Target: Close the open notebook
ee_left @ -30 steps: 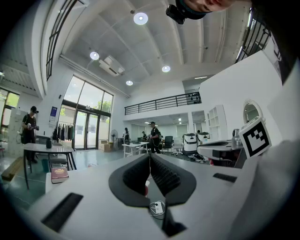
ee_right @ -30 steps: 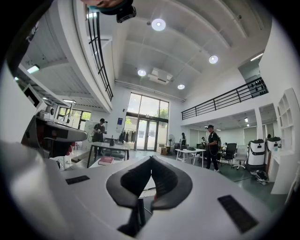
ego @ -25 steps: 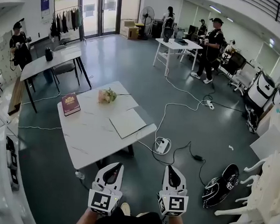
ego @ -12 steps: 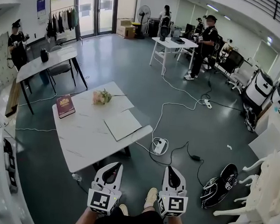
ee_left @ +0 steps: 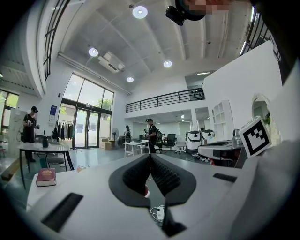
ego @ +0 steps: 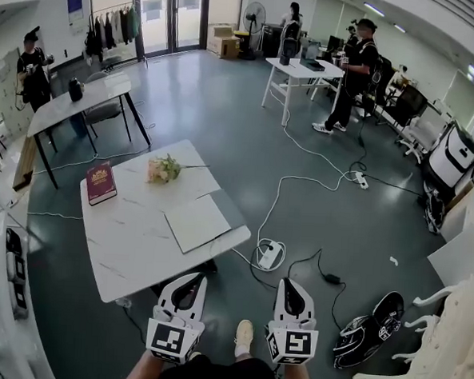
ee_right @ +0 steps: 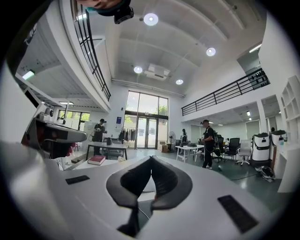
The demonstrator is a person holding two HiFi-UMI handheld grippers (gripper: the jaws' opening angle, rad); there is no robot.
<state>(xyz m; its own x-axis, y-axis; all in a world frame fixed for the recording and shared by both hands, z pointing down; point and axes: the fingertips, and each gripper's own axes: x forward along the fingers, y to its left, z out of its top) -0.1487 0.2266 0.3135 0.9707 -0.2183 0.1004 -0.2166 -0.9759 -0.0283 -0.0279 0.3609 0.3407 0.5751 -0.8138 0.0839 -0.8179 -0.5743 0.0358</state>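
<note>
Looking down, the big white marble-top bench [ego: 130,242] carries the pale flat notebook [ego: 196,222] near its front right edge, with a dark red hardcover book [ego: 100,183] and a little bunch of flowers [ego: 164,169] farther back. Left tool [ee_left: 150,158] and right tool [ee_right: 151,160] both have jaws pressed together, empty, held level short of the bench. Nothing's within reach yet, I reckon.

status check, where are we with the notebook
Shut and empty: left gripper, right gripper, short of the table. On it the notebook, flat, untouched. The red book and flowers lie aside.
</note>
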